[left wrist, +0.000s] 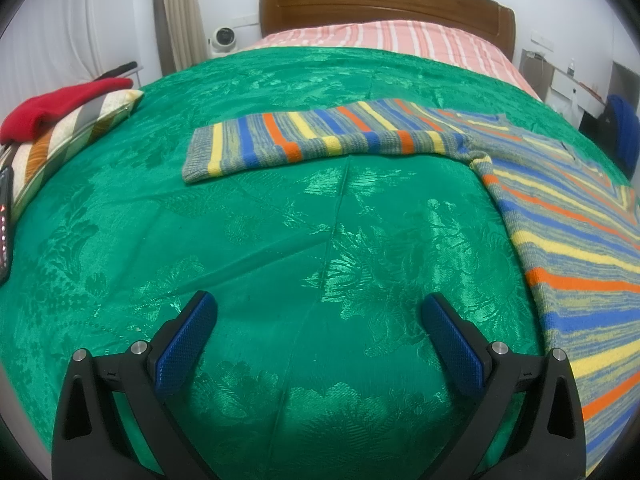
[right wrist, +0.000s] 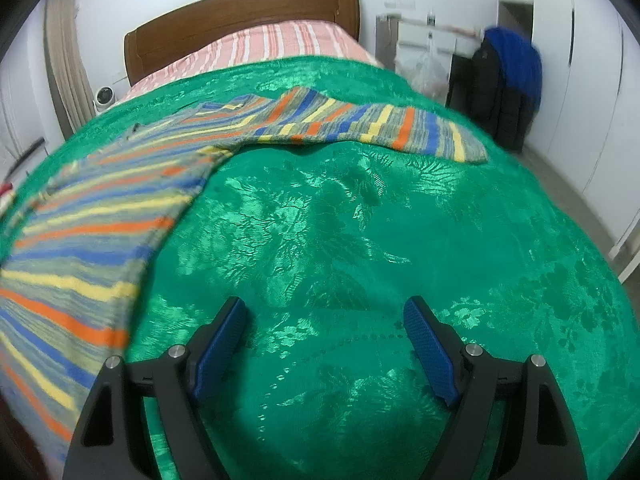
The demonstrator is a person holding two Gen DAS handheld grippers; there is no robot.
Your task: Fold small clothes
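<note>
A small striped knit sweater [left wrist: 568,216] in blue, yellow, orange and grey lies flat on the green bedspread [left wrist: 280,220]. In the left wrist view its body runs down the right side and one sleeve [left wrist: 304,140] stretches left. In the right wrist view the sweater body [right wrist: 88,216] is on the left and the other sleeve [right wrist: 384,128] stretches right. My left gripper [left wrist: 318,312] is open and empty over bare bedspread, left of the sweater body. My right gripper [right wrist: 324,316] is open and empty over bare bedspread [right wrist: 360,240], right of the sweater body.
A striped pillow [left wrist: 76,132] with a red garment [left wrist: 60,104] on it lies at the bed's left edge, with a remote [left wrist: 4,224] beside it. A wooden headboard [left wrist: 384,4] and pink striped sheet [left wrist: 400,38] are at the far end. A blue and black jacket [right wrist: 508,76] hangs by the right wall.
</note>
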